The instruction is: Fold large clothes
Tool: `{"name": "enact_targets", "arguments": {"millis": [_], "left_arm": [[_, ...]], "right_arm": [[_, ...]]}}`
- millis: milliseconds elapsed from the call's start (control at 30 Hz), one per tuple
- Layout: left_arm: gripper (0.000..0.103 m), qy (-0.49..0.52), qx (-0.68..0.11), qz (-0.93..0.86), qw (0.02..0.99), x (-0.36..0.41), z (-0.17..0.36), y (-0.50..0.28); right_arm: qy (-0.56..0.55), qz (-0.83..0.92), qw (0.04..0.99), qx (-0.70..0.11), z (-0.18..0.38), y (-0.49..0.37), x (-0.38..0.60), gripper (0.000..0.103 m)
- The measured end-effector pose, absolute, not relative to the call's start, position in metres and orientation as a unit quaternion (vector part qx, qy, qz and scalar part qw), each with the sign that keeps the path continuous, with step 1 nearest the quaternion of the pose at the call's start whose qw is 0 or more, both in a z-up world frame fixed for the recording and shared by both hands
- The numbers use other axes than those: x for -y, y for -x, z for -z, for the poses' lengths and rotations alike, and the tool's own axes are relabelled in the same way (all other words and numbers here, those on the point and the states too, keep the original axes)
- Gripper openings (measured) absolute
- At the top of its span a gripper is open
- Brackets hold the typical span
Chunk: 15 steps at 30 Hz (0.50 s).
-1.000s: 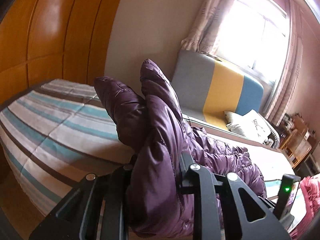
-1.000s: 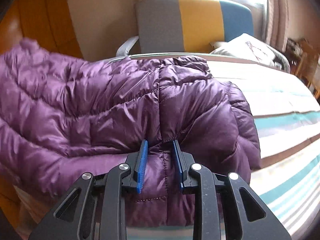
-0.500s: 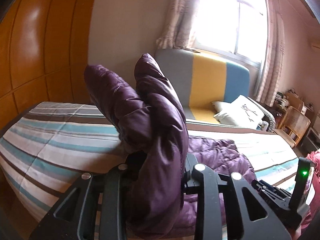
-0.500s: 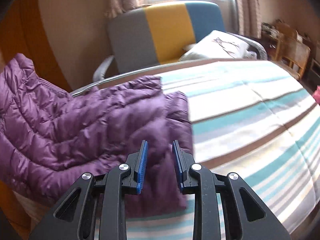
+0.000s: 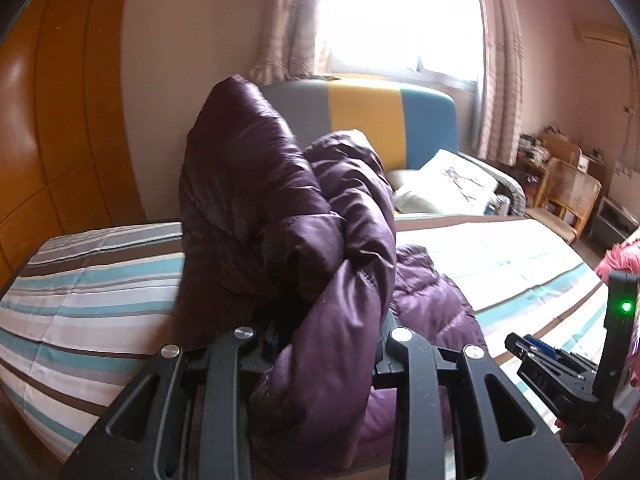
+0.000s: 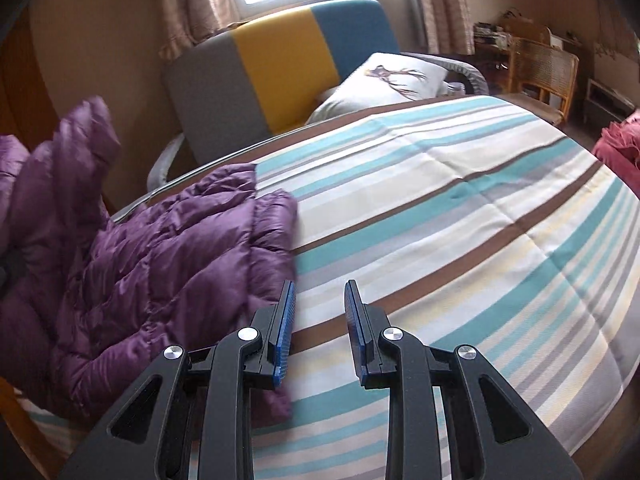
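**Purple puffer jacket lifted over a striped bed mid-fold**

The left tool is clamped on a thick bunch of the jacket and holds it up above the bed; its jaws have just been easing a little wider, with the quilted fabric bulging between them. The rest of the jacket lies spread on the bed's near-left side. The right tool stands empty, its blue pads slightly apart over bare bedcover, just beside the jacket's edge. To fold well from here, the raised part should probably be carried across and laid flat over the body, edges matched, before letting go; the slippery, puffy fabric may spring back, so the free tool could pin or smooth it.
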State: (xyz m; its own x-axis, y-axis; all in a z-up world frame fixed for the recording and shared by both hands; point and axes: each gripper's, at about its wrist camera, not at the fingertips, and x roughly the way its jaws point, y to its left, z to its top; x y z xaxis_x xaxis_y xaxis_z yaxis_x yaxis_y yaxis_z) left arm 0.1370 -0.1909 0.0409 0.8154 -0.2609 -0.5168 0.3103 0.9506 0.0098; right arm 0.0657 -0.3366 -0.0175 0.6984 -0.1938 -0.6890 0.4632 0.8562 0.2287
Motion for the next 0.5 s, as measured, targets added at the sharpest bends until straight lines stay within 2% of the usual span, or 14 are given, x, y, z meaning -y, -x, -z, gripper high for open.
{"name": "enact_targets", "arguments": {"millis": [433, 500], "left_arm": [[0.028, -0.101, -0.308, 0.211, 0.922, 0.257, 0.001, -0.131], [0.031, -0.114, -0.309, 0.221, 0.918, 0.265, 0.007, -0.129]], "right_arm": [[-0.235, 0.236, 0.882, -0.334, 0.018, -0.043, 0.379, 0.025], [-0.242, 0.241, 0.879, -0.333, 0.019, -0.04, 0.383, 0.025]]}}
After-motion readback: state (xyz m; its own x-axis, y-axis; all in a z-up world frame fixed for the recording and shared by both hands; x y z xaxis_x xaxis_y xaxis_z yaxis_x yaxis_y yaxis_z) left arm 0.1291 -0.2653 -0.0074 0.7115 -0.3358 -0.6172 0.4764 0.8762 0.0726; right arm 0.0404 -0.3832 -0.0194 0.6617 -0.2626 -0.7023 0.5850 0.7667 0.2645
